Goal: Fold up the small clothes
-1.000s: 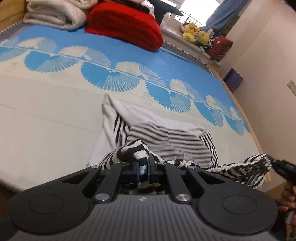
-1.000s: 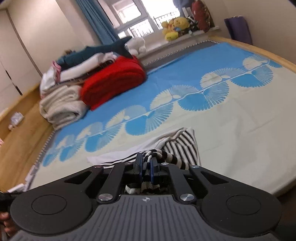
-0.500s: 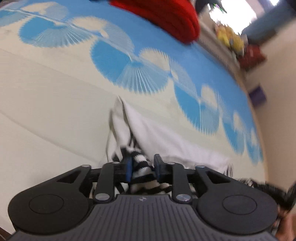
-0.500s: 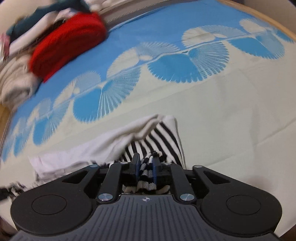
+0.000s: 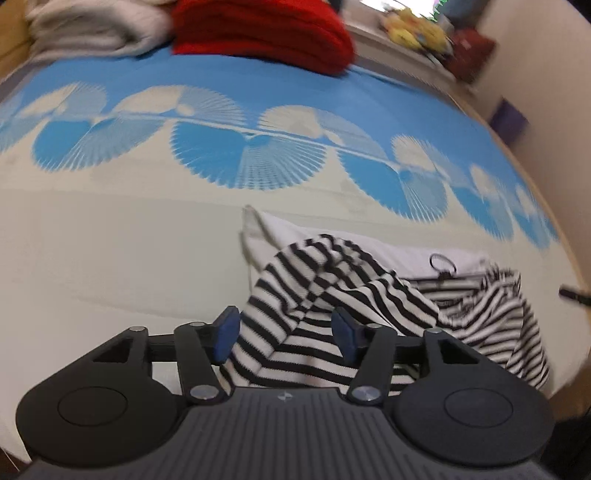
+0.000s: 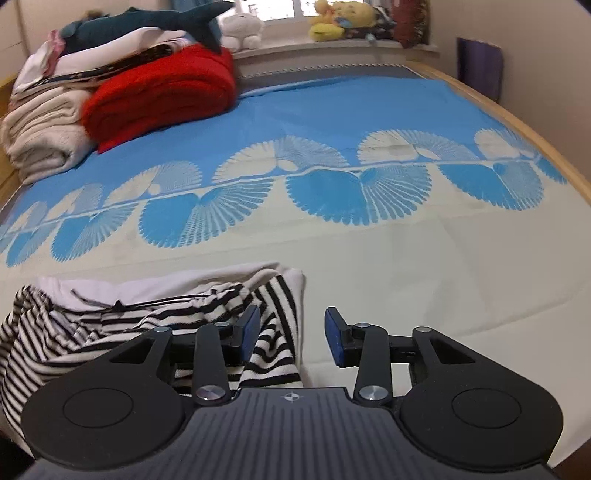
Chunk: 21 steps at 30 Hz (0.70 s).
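Left tongs: jaws stand apart and have just been opening. A fold of the striped garment lies between the blue pads, but the pads do not press on it; the cloth lies slack on the bed.

Right tongs: jaws likewise apart and have just been opening. The striped garment lies under and beside the left pad; whether that pad touches the cloth cannot be told. The right pad is clear of it, over bare sheet.

Striped garment: black-and-white, heaped in loose folds on the near part of the bed, close to the near edge. Its white inner side shows at the far edge of the heap. A dark cord with a small ring lies on top, towards the right in the left wrist view.

Bed: sheet cream in the near half, blue in the far half, with a band of fan shapes across the middle.

Far left of the bed: a folded red blanket, beside it a cream blanket, with more folded items and a dark shark plush stacked above.

Window sill beyond: a yellow plush toy. The left wrist view is blurred.
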Motion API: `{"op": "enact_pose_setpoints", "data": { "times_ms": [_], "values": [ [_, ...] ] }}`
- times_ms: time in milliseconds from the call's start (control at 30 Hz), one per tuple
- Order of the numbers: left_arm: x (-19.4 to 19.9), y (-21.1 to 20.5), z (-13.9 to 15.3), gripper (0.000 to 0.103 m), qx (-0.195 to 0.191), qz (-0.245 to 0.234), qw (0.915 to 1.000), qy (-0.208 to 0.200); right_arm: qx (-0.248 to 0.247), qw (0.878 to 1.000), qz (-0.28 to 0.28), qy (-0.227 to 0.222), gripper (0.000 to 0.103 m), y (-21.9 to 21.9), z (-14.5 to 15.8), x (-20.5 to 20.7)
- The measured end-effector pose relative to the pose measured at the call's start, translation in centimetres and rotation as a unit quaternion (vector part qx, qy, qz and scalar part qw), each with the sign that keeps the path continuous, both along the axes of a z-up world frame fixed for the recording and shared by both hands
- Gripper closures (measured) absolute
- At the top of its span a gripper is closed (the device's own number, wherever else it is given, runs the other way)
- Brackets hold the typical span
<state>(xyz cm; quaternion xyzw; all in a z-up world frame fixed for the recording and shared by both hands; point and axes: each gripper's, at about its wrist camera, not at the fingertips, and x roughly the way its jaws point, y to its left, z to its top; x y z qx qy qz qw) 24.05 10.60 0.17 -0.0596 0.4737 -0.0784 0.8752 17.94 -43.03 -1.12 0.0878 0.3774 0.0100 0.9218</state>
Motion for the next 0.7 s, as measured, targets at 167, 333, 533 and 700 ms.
{"op": "enact_pose_setpoints", "data": {
  "times_ms": [167,333,533,700],
  "values": [
    [2.3,-2.3,-0.8,0.027,0.045,-0.06,0.9971,-0.014,-0.031,0.999,0.032,0.003,0.053,1.8,-1.2,0.2],
    [3.9,-3.1,-4.6,0.028,0.071,-0.054,0.9959,0.012,-0.08,0.994,0.074,-0.005,0.051,4.7,-2.2,1.9],
    [4.9,-5.0,-5.5,0.028,0.124,-0.087,0.9882,-0.024,-0.121,0.987,0.108,0.009,0.051,7.3,-4.4,5.0],
    [6.1,-6.3,-5.9,0.084,0.148,-0.125,0.9802,-0.041,-0.148,0.979,0.137,0.013,0.055,9.2,-5.6,7.4]
  ]
}}
